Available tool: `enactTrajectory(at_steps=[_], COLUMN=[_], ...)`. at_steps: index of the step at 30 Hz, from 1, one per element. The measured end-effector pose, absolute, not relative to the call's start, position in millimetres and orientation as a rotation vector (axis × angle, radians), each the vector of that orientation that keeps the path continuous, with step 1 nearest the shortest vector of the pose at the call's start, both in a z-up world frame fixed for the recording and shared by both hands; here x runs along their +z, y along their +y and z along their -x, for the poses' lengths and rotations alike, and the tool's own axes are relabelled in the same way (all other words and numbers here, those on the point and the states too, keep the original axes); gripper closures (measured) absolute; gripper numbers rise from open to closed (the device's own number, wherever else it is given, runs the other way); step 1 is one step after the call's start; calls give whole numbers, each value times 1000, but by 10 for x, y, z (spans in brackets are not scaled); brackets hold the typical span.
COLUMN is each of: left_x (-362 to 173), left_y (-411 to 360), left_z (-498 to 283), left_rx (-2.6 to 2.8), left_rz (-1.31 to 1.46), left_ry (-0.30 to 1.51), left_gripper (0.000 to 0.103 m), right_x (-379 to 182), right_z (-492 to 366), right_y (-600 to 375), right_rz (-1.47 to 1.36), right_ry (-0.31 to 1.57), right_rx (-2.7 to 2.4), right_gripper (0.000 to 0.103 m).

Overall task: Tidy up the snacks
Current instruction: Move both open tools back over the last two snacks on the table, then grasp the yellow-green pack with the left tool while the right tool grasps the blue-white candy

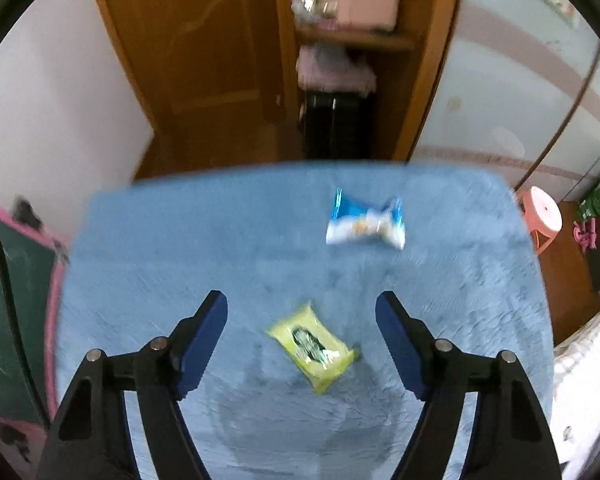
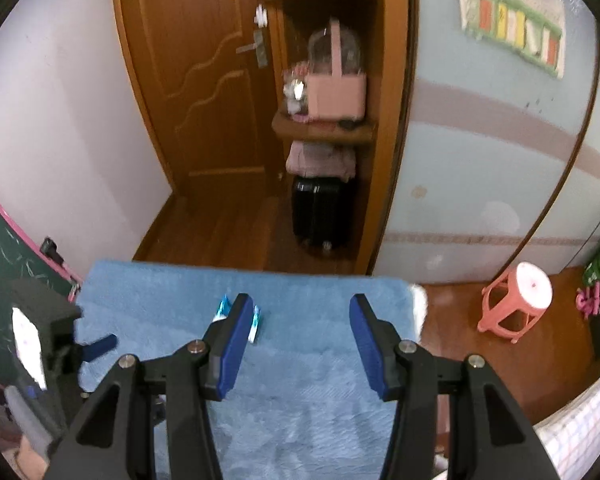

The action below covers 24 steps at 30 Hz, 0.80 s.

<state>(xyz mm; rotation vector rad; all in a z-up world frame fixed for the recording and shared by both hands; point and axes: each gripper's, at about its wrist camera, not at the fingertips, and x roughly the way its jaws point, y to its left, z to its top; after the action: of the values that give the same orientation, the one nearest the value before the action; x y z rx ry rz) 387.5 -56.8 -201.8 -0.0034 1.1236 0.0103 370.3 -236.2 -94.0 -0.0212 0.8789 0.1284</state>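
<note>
A yellow-green snack packet point(image 1: 314, 346) lies on the blue fluffy cloth point(image 1: 180, 240), between and just below the tips of my open left gripper point(image 1: 302, 304). A blue and white snack packet point(image 1: 366, 220) lies farther back on the cloth, to the right. In the right wrist view my right gripper point(image 2: 298, 308) is open and empty above the cloth point(image 2: 300, 400). The blue and white packet point(image 2: 256, 326) shows there mostly hidden behind the left finger. The other gripper's body point(image 2: 48, 340) shows at the left edge.
A wooden door point(image 2: 204, 80) and a shelf with a pink basket point(image 2: 336, 92) stand behind the table. A black suitcase point(image 2: 322, 212) sits on the floor below. A pink stool point(image 2: 516, 300) stands at the right. A green chalkboard point(image 1: 4, 300) is at the left.
</note>
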Motion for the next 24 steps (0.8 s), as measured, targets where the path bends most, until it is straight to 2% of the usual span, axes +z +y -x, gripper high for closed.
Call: enactTrajectory(at_steps=[1,3,11,13,14,17,24], left_x=[-2166,-2391,-2819,-2917,-2972,-3016,-3068], left_y=[-561,-549,-562,-588,-596,-589,-474], left_z=[-3894,-3933,-3971,-3987,-3993,-3991,-3850], left_rx=[14,20,97,112,110,135,99], left_rz=[20,55,102,108,127,159,176], left_ry=[1155,1213,1294,1320,1329,1332,1310], left_gripper=[36,40,41,50,51,51,60], right_x=[-1011,-1180,-1632,-1713,-1755,-1886,-2224], right_z=[-3720,-3746,-3966,-4038,-4082,-4217,-4459], right_y=[-2349,-2299,-2177,-2142,-2133,-2103,-2005], right_rz=[22,32,32,27,17,-4,-48], right_ry=[890,914,983,996,1006,1035,1120], right_rx=[138,153,186,194,198,206,205], right_gripper=[52,52,52,52,52,52,52])
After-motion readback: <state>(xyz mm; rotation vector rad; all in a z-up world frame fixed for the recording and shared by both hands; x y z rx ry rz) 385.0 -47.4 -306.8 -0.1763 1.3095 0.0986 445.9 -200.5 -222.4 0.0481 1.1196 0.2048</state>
